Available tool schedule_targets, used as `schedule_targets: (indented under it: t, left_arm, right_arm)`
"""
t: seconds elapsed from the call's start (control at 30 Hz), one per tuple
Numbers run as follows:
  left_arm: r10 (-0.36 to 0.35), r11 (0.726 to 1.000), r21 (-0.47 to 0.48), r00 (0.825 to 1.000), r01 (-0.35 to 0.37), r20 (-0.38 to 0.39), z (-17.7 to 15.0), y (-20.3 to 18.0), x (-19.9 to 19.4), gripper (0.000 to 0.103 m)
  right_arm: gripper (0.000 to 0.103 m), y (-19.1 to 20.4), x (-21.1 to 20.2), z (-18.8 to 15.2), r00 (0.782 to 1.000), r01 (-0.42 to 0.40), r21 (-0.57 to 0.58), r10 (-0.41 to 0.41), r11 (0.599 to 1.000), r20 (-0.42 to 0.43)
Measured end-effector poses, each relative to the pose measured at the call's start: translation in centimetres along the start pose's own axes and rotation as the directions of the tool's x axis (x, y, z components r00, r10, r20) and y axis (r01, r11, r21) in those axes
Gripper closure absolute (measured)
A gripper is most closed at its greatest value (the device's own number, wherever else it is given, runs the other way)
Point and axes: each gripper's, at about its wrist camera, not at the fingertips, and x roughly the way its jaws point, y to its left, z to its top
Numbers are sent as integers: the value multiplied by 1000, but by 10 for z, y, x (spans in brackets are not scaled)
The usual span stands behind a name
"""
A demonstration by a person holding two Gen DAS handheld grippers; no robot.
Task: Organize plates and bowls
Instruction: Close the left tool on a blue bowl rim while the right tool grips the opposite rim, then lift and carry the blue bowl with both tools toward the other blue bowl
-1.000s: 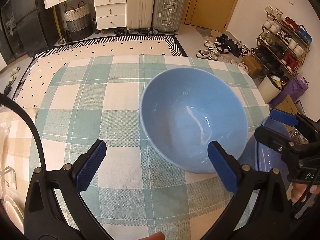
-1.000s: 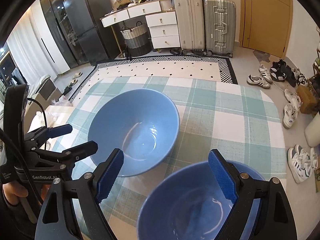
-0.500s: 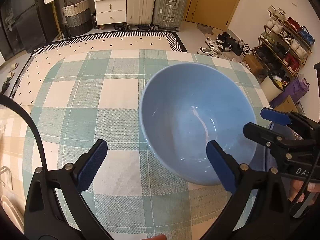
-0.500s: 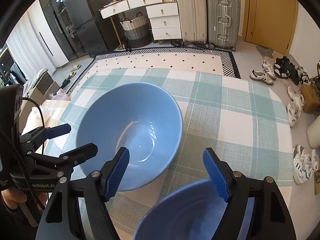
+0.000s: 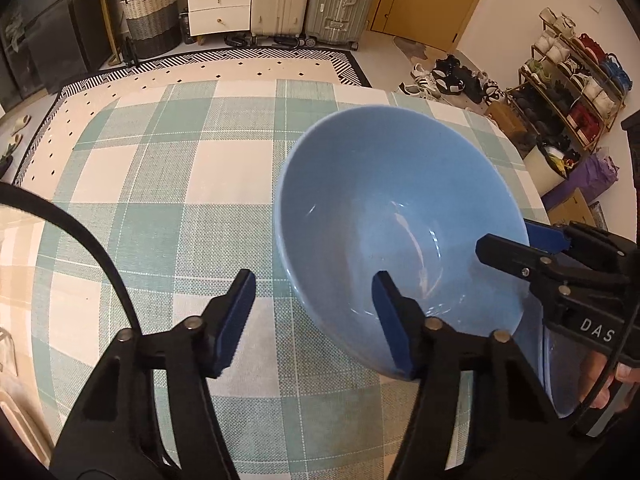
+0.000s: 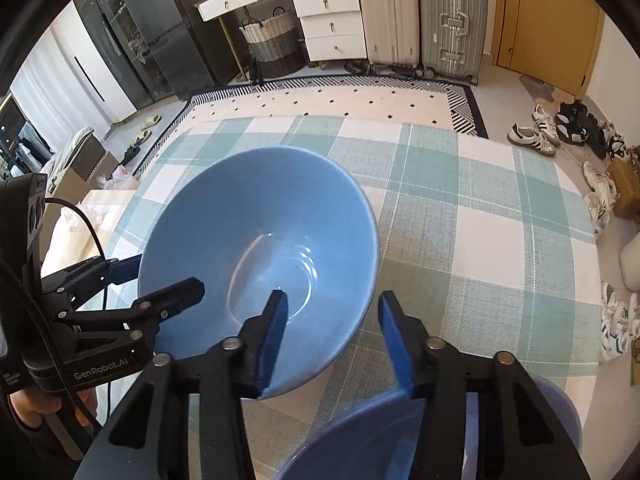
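Note:
A light blue bowl (image 5: pixel 392 216) (image 6: pixel 256 240) stands on the green-and-white checked tablecloth (image 5: pixel 160 200). My left gripper (image 5: pixel 314 312) straddles its near-left rim, one finger inside and one outside. Its jaws are closing and a gap still shows at the outer pad. My right gripper (image 6: pixel 334 332) straddles the opposite rim the same way, also closing, with its outer pad clear of the wall. Each gripper shows in the other's view: right gripper (image 5: pixel 520 244), left gripper (image 6: pixel 160 280). A second, darker blue bowl (image 6: pixel 380 440) (image 5: pixel 550 364) sits just under the right gripper.
The table's far edge drops to a patterned rug (image 6: pixel 340 96). Suitcases (image 6: pixel 452 16) and white drawers (image 6: pixel 332 28) stand at the back wall. Shoes (image 6: pixel 532 136) and a shoe rack (image 5: pixel 568 80) are off the right side. A hand (image 5: pixel 600 380) holds the right gripper.
Both grippers have come down onto the light blue bowl and their jaws have narrowed around its rim. The right gripper shifted from over the darker bowl to the lighter one.

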Motion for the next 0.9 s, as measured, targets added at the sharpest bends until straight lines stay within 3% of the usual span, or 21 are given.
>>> schedule_targets:
  t: [0.13, 0.2, 0.27, 0.37, 0.9]
  left_arm:
    - [-14, 1000, 4, 1000, 14, -6, 0, -1, 4, 60]
    - [-22, 1000, 8, 1000, 22, -6, 1, -1, 4, 74]
    - [-9, 1000, 18, 1000, 9, 1, 1, -3, 4, 78]
    - [-10, 1000, 12, 1000, 10, 6, 1, -2, 5, 79]
    - [-2, 1000, 3, 999, 2, 53, 0, 4, -17, 82]
  right_arm:
    - [64, 0, 5, 3, 1000, 1, 9, -1, 1000, -10]
    - [68, 3, 6, 3, 1000, 17, -3, -17, 1000, -13]
    - [75, 4, 7, 3, 1000, 24, -12, -24, 1000, -18]
    - [84, 4, 7, 1, 999, 51, -23, -51, 998, -19]
    - [87, 12, -14, 2, 999, 43, -25, -42, 999, 30]
